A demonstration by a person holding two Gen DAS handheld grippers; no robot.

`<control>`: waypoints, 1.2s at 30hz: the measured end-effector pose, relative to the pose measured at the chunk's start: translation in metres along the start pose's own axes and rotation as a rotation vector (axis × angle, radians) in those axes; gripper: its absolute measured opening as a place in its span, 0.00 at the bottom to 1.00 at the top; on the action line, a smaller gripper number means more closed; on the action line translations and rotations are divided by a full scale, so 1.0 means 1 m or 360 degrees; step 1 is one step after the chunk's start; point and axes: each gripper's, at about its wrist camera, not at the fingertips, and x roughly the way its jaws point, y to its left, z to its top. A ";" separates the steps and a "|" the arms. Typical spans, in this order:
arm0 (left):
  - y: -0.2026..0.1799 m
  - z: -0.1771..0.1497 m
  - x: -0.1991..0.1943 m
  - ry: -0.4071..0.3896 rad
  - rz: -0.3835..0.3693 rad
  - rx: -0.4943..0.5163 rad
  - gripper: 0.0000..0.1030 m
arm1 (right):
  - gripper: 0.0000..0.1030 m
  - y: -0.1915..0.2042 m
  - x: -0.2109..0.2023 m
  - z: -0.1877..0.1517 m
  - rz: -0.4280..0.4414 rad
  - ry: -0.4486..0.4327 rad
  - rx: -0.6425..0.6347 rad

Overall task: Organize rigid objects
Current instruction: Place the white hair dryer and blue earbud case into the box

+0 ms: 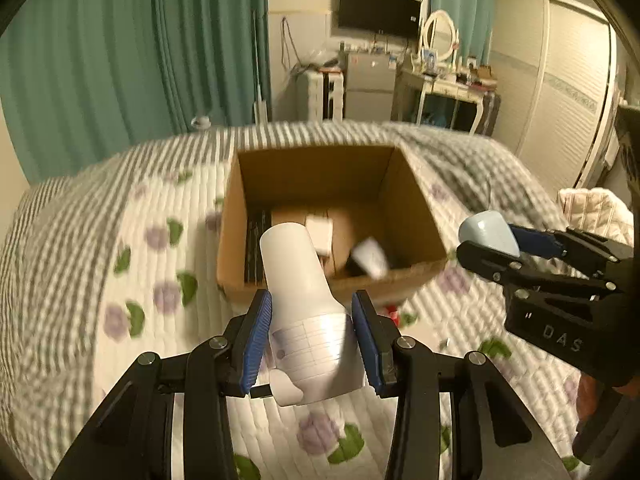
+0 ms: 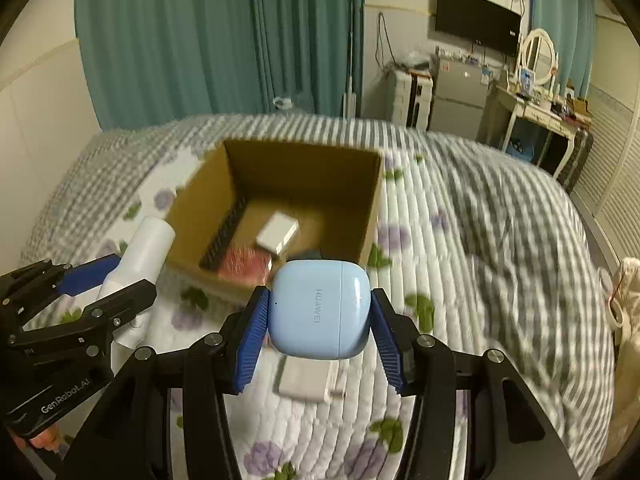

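Note:
My left gripper (image 1: 312, 320) is shut on a white plastic bottle (image 1: 304, 300), held above the quilt just in front of an open cardboard box (image 1: 416, 216). My right gripper (image 2: 318, 320) is shut on a light blue earbud case (image 2: 320, 312), held to the right of the box (image 2: 370, 216). The right gripper also shows in the left wrist view (image 1: 492, 240), with the case (image 1: 486, 234). The left gripper shows in the right wrist view (image 2: 116, 276), with the bottle (image 2: 144, 248). Inside the box lie a white block (image 2: 278, 232), a red item (image 2: 240, 264) and a dark strip (image 2: 224, 232).
The box stands on a bed with a flowered quilt (image 1: 152, 280) and a grey striped blanket (image 2: 500, 220). A white charger (image 2: 308, 380) lies on the quilt under my right gripper. Green curtains (image 1: 120, 60), a dresser (image 1: 448, 92) and a wardrobe (image 1: 560, 80) stand beyond the bed.

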 end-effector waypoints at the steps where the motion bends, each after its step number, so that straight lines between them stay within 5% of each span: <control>1: 0.001 0.008 -0.001 -0.0013 -0.0002 0.0003 0.41 | 0.49 0.000 -0.003 0.009 0.0005 -0.0024 -0.0006; 10: 0.018 0.067 0.054 0.0037 0.0082 -0.0011 0.41 | 0.49 0.002 0.018 0.071 -0.0019 -0.0104 -0.0073; 20: 0.009 0.054 0.141 0.0208 0.0116 0.0111 0.37 | 0.49 -0.010 0.086 0.083 0.0003 -0.0013 -0.0081; 27: 0.006 0.052 0.143 0.0185 0.0070 0.0154 0.37 | 0.49 -0.021 0.099 0.074 0.0045 0.0003 -0.0047; 31: 0.008 0.060 0.124 0.0119 0.0076 0.0123 0.51 | 0.49 -0.024 0.098 0.075 0.0039 -0.0002 -0.0038; 36: 0.015 0.071 0.099 0.0029 0.0146 0.0126 0.53 | 0.49 -0.020 0.100 0.080 0.0042 -0.0011 -0.0043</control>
